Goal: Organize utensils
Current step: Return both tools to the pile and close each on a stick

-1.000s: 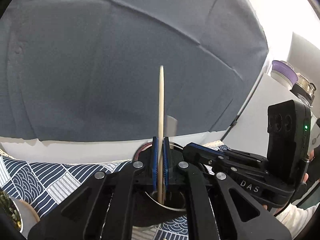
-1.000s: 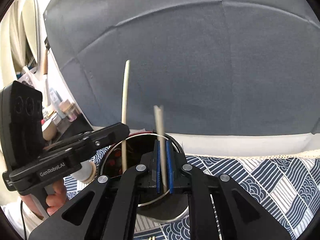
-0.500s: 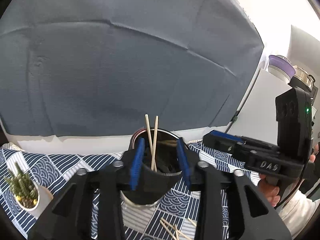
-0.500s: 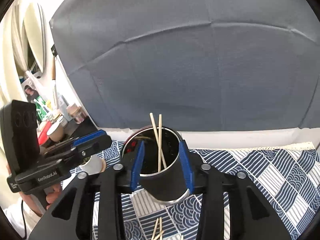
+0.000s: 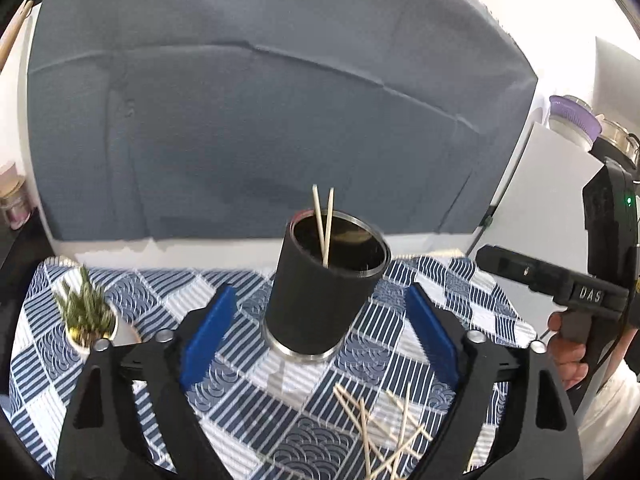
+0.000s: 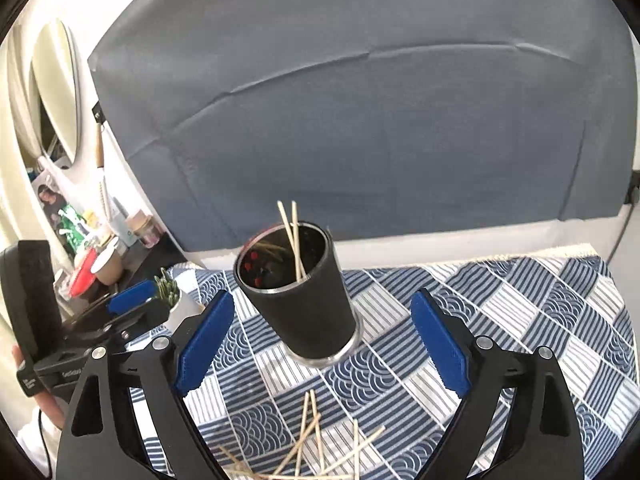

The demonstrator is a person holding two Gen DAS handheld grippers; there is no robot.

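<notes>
A black cup with a steel rim (image 5: 320,296) stands on the blue-and-white patterned cloth (image 5: 460,292), also in the right wrist view (image 6: 304,300). Two wooden sticks (image 5: 323,224) stand in it, crossing near their tops (image 6: 294,236). Several loose sticks (image 5: 384,428) lie in a heap on the cloth in front of the cup (image 6: 316,436). My left gripper (image 5: 320,340) is open and empty, held back from the cup. My right gripper (image 6: 320,344) is open and empty too, at about the same distance.
A small potted plant (image 5: 86,320) stands left of the cup, also in the right wrist view (image 6: 172,300). A grey backdrop (image 5: 260,120) hangs behind the table. Jars and cups (image 6: 104,264) crowd a shelf at far left. The other gripper's body (image 5: 560,288) is at right.
Both grippers were shut on a stick over the cup a second ago. They let the sticks go into the cup, opened wide, and drew back and up.
</notes>
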